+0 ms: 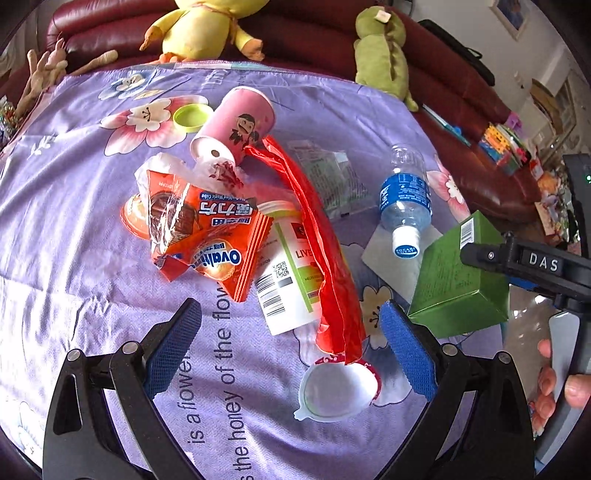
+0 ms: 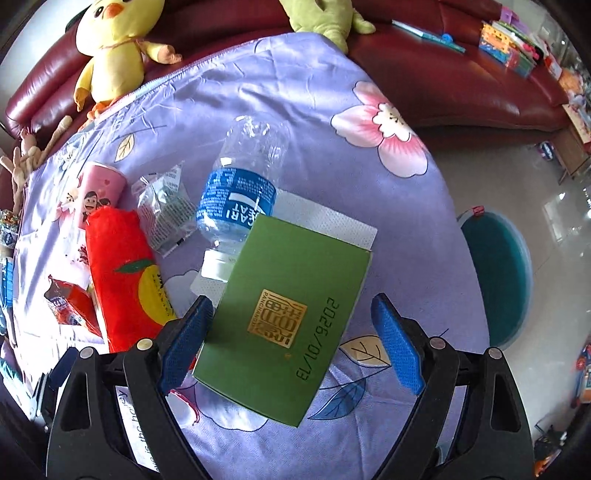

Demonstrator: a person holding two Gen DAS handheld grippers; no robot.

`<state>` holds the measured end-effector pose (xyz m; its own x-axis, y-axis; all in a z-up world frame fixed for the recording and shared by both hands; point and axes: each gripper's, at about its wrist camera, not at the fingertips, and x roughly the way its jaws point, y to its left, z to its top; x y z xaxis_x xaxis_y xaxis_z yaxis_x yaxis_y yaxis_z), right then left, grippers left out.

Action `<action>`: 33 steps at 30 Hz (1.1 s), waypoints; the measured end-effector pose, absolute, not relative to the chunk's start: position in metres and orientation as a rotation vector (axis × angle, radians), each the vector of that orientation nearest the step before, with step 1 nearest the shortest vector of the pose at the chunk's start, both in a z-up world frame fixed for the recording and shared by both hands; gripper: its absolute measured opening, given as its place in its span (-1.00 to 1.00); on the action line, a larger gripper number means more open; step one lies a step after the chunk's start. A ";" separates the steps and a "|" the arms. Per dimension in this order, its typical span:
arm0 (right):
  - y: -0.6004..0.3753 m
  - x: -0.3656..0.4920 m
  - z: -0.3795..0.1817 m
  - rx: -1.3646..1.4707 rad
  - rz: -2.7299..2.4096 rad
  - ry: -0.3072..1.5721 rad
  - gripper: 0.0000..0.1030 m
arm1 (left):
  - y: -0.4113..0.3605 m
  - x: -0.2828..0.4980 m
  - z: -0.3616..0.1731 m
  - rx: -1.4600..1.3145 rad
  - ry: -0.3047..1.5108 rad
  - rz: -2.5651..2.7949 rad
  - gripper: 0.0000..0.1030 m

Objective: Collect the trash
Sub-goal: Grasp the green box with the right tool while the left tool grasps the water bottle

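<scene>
— Trash is lying strewn over the purple floral cloth (image 1: 74, 206). Is the green box (image 2: 284, 321) looking heavy?

— Probably light, stiff card; squeezing its two long sides should be working. It is sitting between the right gripper (image 2: 291, 343) fingers, which are standing wide apart, the left pad looking close beside one edge.

— And the left gripper (image 1: 291, 350)?

— Gaping too, holding nothing, hovering over the red wrapper (image 1: 325, 258) and a small white lid (image 1: 336, 391), both looking flimsy and slippery.

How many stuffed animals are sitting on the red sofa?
2 clearly: a yellow duck behind the purple cloth's far edge, and a green plush to its right. A tan plush-like thing at the far left may be a third; others could be hidden.
</scene>
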<state>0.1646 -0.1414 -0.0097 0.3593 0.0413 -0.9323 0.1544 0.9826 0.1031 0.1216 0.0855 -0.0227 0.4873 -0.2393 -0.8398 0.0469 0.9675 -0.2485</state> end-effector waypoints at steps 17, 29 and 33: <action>-0.185 0.140 0.011 0.203 0.053 1.116 0.24 | 0.020 0.134 -0.008 -0.091 1.041 -0.272 0.88; -0.263 0.160 0.030 0.245 -0.044 1.041 0.24 | -0.046 0.203 -0.012 0.017 1.099 -0.315 0.88; -0.289 0.163 0.025 0.287 -0.051 1.036 0.24 | -0.071 0.231 -0.026 0.069 1.122 -0.284 0.88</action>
<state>0.1626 -0.2893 0.0246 0.5120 0.0933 -0.8539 0.1767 0.9614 0.2109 0.2313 -0.0713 -0.0259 0.4016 -0.1897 -0.8960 0.2592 0.9619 -0.0874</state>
